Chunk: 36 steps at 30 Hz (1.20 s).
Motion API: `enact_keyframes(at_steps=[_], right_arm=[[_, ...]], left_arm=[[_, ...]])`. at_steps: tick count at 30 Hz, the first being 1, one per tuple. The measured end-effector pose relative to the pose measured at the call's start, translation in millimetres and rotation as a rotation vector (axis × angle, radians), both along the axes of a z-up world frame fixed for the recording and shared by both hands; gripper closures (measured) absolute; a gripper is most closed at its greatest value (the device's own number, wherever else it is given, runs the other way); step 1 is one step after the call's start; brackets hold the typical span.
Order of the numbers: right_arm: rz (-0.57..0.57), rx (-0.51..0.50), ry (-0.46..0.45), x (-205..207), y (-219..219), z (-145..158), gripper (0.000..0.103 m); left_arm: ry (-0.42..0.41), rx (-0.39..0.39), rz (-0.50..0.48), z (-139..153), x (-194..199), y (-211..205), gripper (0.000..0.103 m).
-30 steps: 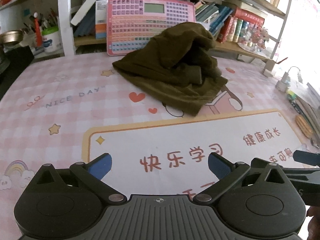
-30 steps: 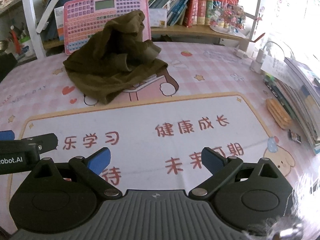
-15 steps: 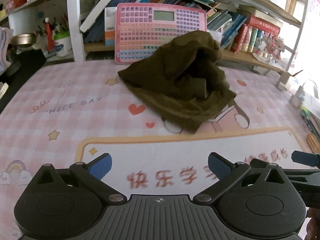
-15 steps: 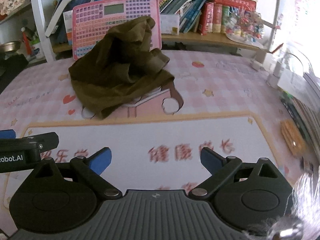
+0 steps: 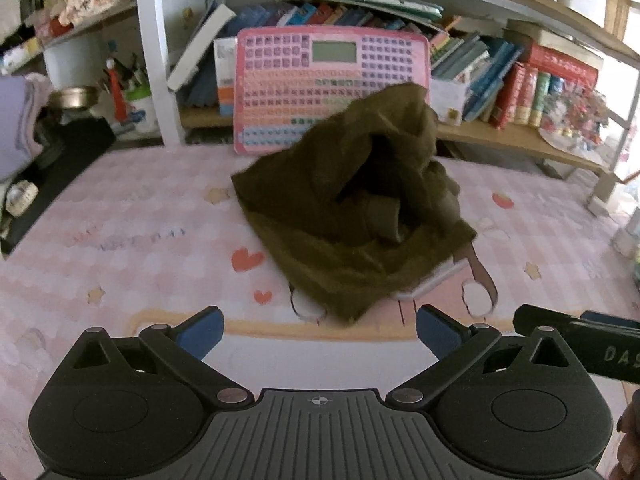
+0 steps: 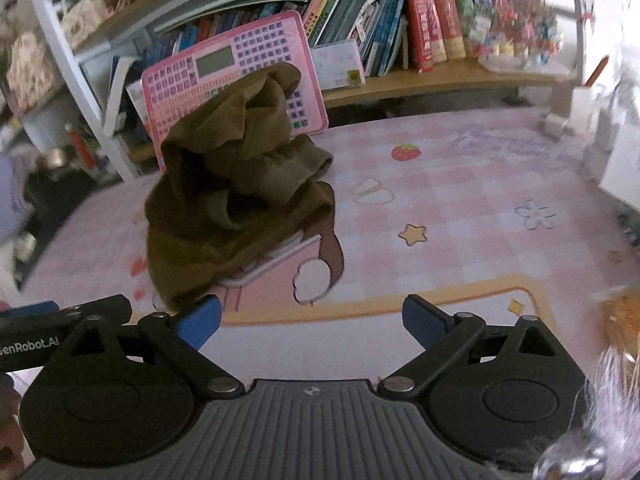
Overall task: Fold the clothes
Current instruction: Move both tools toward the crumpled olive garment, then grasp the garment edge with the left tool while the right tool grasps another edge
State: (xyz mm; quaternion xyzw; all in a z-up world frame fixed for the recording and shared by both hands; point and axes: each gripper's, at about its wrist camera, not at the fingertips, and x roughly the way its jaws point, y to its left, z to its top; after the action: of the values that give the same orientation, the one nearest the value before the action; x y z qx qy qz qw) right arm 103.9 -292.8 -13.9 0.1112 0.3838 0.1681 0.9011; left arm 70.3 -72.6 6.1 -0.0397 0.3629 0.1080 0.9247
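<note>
I hold my left gripper (image 5: 318, 330) and right gripper (image 6: 312, 322) spread, empty, just short of the crumpled shirt (image 5: 352, 216) ahead on the bench (image 5: 120, 232), ready to find an edge.

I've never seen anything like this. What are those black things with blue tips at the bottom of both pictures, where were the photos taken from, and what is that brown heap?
Those are two hand-held grippers, one in each of a person's hands; no robot arm is involved. Each carries a camera looking forward along its two blue-tipped fingers. One picture comes from the left gripper, the other from the right gripper. Both stand open and hold nothing. Ahead lies a crumpled olive-brown garment, heaped and unfolded, on a pink checked table mat printed with hearts and stars. Behind it a pink toy keyboard leans against a bookshelf.
</note>
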Motion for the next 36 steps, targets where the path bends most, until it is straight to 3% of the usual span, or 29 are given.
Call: enact_keyframes(at_steps=[8,17,24,26,28,34,36], right_arm=[[-0.019,0.224,0.12,43.3,-17.6,-2.7,0.005],[-0.053,0.426,0.21,71.3,-32.6,-2.6,0.005],[-0.117,0.516,0.273,74.1,-51.8,-11.6,0.005],[-0.133,0.554,0.31,73.9,-56.1,-16.4,0.005],[-0.137,0.582,0.342,74.2,-57.4,-20.7,0.005],[-0.114,0.692,0.424,77.2,-46.3,-31.6,0.005],[-0.101,0.767,0.474,78.9,-37.6,-37.8,0.005]], left_arm=[[-0.041,0.035,0.026,22.3,42.9,-0.7,0.0],[-0.075,0.046,-0.051,28.0,97.5,-20.9,0.0],[-0.05,0.159,-0.106,13.2,163.5,-37.0,0.001],[-0.037,0.133,-0.091,12.1,173.1,-25.0,0.019],[-0.037,0.062,-0.038,16.9,162.9,-1.9,0.088],[-0.054,-0.176,0.115,38.0,107.3,64.4,0.094],[-0.069,-0.207,0.119,46.7,80.3,65.4,0.094]])
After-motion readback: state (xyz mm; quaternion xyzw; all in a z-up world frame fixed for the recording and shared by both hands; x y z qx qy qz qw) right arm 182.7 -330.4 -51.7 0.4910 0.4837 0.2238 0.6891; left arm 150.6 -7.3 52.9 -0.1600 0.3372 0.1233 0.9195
